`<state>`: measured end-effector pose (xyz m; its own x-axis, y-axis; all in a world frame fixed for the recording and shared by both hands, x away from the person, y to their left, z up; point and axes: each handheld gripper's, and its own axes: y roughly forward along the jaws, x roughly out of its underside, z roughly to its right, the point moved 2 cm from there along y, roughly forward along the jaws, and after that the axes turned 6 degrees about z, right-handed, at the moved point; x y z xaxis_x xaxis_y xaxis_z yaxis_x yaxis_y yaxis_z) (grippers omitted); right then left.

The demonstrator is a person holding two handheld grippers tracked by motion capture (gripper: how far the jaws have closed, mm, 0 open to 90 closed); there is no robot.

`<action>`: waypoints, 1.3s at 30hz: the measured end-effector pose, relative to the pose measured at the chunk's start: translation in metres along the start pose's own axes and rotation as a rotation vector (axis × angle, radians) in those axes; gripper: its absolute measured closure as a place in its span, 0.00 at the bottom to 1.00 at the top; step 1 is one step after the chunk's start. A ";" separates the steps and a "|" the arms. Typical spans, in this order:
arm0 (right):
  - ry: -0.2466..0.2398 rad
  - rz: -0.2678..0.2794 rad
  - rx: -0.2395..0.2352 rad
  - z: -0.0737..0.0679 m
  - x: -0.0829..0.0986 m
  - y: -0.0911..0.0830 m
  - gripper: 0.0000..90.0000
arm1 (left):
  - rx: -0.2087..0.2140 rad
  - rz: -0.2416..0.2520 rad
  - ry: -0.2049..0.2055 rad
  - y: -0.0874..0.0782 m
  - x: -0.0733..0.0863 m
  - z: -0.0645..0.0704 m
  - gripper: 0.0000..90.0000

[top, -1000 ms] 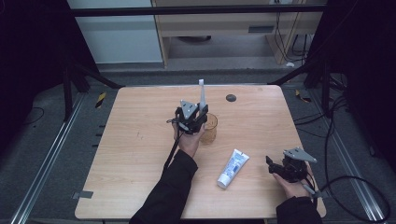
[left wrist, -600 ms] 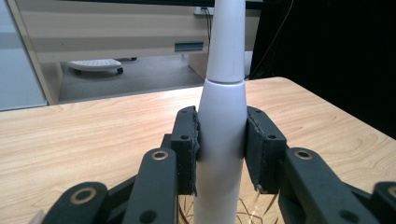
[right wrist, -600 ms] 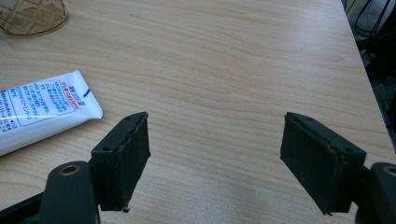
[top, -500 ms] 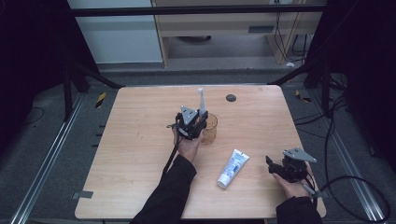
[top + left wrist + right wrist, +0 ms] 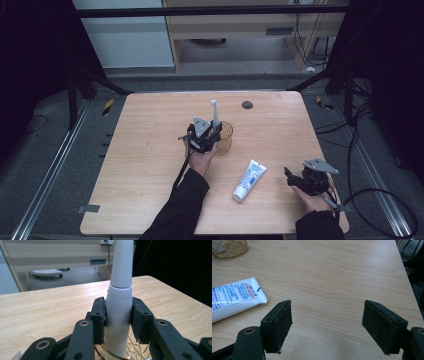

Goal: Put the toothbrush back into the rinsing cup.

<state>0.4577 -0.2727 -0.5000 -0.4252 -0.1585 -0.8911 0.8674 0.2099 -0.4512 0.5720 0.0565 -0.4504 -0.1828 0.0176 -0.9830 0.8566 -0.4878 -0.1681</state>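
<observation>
Left gripper (image 5: 210, 136) is clamped on a white toothbrush handle (image 5: 119, 302), both pads pressed flat against its sides. That handle stands upright with its lower end inside an amber glass cup (image 5: 224, 137), and the gripper sits just beside the cup on its near side. Right gripper (image 5: 327, 325) hovers over the wooden table (image 5: 150, 150), well apart from the cup, jaws spread wide and holding nothing. A toothpaste tube (image 5: 248, 180) lies flat between cup and right gripper.

Bare table (image 5: 150, 150) left of cup (image 5: 226, 136); tube (image 5: 249, 180) lies between grippers
</observation>
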 end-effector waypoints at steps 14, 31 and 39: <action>0.000 -0.002 -0.001 -0.001 0.000 0.000 0.26 | 0.027 -0.021 0.014 -0.003 0.004 0.001 0.67; -0.001 -0.001 -0.002 -0.001 -0.001 0.000 0.26 | 0.033 -0.017 0.024 -0.009 0.007 0.000 0.60; -0.001 0.000 -0.002 -0.001 -0.001 0.000 0.26 | 0.034 -0.001 0.025 -0.017 0.008 0.002 0.53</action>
<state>0.4582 -0.2715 -0.4994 -0.4251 -0.1596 -0.8910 0.8668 0.2116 -0.4515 0.5550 0.0638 -0.4552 -0.1714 0.0395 -0.9844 0.8394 -0.5173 -0.1669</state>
